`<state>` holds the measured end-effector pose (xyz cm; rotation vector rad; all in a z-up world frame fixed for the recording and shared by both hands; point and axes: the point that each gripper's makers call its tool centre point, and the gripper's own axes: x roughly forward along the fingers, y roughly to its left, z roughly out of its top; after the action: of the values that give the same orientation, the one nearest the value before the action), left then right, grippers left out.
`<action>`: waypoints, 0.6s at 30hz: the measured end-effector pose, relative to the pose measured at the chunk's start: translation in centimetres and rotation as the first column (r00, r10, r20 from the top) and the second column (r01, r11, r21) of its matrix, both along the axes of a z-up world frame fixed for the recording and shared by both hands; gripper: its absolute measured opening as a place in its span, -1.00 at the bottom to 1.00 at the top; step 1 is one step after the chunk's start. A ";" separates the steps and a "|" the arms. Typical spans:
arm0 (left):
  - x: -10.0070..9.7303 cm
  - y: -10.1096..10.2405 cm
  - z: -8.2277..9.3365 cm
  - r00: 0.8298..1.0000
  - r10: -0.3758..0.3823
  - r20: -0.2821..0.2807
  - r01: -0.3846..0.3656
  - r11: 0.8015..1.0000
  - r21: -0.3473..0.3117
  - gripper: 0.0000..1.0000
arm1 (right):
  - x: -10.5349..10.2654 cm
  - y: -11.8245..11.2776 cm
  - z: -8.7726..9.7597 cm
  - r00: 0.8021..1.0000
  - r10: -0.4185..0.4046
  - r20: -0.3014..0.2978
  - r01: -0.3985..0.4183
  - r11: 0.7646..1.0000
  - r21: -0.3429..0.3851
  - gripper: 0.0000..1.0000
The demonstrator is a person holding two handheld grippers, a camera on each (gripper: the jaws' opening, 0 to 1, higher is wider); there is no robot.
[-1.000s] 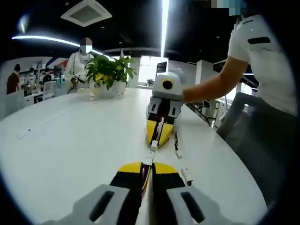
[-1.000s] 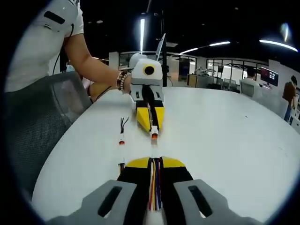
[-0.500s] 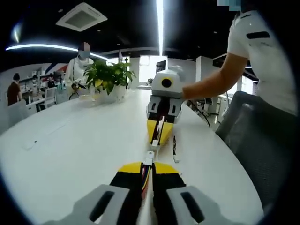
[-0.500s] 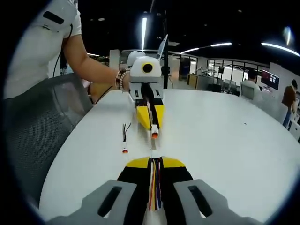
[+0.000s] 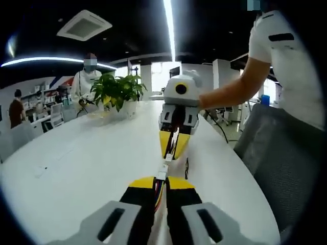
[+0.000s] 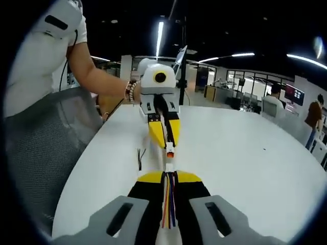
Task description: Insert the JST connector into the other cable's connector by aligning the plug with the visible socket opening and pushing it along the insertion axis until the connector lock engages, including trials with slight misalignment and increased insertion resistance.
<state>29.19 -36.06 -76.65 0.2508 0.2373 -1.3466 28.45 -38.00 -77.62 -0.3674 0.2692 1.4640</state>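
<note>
Figure: I see the white plug at my left gripper tip, meeting the socket connector held by the right gripper, above the white table near its edge by the grey chair. Both grippers clamp their cables. A spare lead lies beside them; a potted plant stands at the far edge.
</note>
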 end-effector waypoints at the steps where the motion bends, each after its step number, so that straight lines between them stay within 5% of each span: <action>1: 0.0 -0.1 0.1 1.000 -0.003 0.001 0.003 1.000 0.000 -0.98 | 0.0 0.1 0.1 1.000 0.001 0.002 -0.001 1.000 0.002 -0.92; 18: 0.3 0.0 -0.2 1.000 -0.012 0.013 0.012 1.000 0.017 -0.98 | 0.3 0.4 0.3 1.000 -0.007 0.014 0.007 1.000 0.007 -0.92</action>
<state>29.46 -36.06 -76.85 0.2756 0.2361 -1.3548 28.70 -37.64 -77.34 -0.3706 0.2532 1.4544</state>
